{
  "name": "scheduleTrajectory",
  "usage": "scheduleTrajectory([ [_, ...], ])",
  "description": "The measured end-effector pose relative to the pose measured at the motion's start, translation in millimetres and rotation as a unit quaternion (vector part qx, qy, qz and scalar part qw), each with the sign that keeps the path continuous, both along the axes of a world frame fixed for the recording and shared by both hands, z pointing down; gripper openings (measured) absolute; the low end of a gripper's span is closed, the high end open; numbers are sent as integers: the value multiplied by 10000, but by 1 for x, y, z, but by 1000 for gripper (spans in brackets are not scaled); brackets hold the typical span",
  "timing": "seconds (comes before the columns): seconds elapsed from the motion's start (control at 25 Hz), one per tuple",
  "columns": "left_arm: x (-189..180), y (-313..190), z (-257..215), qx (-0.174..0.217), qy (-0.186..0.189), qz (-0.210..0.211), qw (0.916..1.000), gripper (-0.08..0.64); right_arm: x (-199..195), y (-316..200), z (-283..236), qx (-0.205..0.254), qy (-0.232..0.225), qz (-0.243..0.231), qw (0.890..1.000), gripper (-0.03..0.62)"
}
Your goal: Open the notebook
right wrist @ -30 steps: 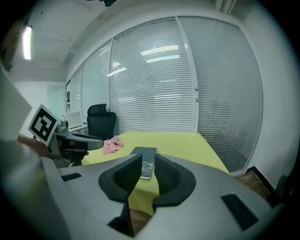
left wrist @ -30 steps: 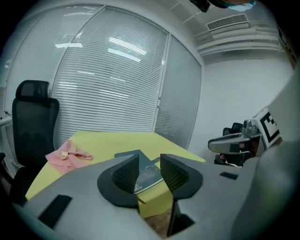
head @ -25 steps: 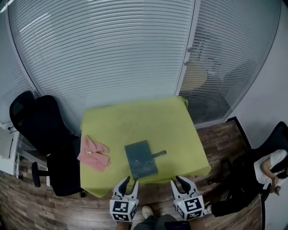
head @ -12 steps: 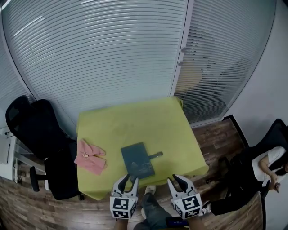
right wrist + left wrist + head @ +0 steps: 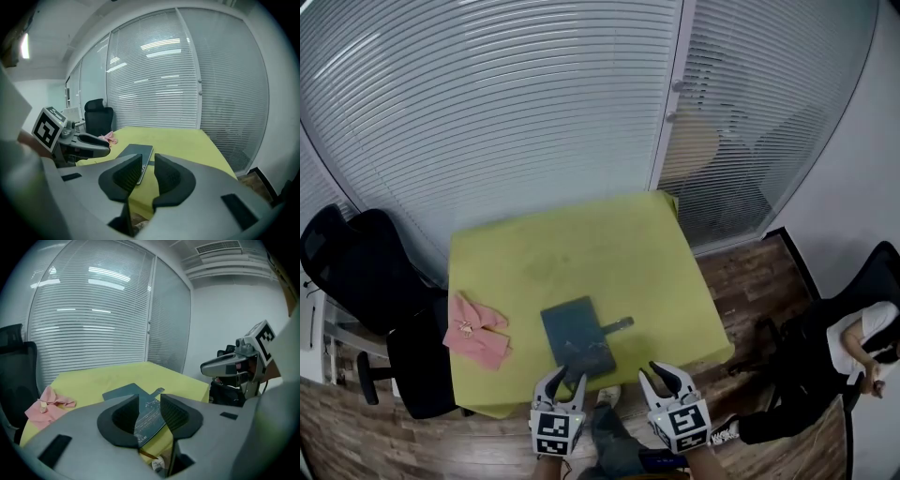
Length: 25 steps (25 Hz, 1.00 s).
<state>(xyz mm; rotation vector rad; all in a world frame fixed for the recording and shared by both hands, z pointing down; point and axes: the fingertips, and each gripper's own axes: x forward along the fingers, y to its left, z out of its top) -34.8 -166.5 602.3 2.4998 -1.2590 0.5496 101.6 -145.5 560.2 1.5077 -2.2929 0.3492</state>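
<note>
Notebook (image 5: 577, 339) on table (image 5: 581, 253) near front edge; cloth (image 5: 475, 330) left, seemingly at table's side edge.

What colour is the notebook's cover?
Dark teal-grey notebook, seen best in the head view.

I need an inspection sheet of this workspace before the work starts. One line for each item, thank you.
Surface: table under a yellow-green cover, mostly bare.
Job's things: dark notebook lies flat near the front edge and looks closed; its strap sticks out to the right.
Clutter: crumpled pink cloth at the table's left edge.
Grippers: left gripper and right gripper at the near edge, jaws apart, holding nothing, not on the notebook.
Cables: nothing seen.
Surroundings: blinds behind, black office chair at left, seated person at right, wooden floor.
</note>
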Motion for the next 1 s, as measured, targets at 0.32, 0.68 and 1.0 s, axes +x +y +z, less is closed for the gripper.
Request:
scheduleTrajectory([
  [0.32, 27, -1, 53, -527, -519, 765, 9943, 173, 1, -12, 32, -329, -13, -148, 9993, 94],
  [0.68, 43, 4, 92, -651, -1605, 1718, 9698, 206, 1, -18, 59, -664, -35, -262, 9974, 92],
  [1.0, 51, -2, 102, -431, -2105, 2127, 9532, 183, 0, -28, 69, -780, -61, -269, 9966, 89],
])
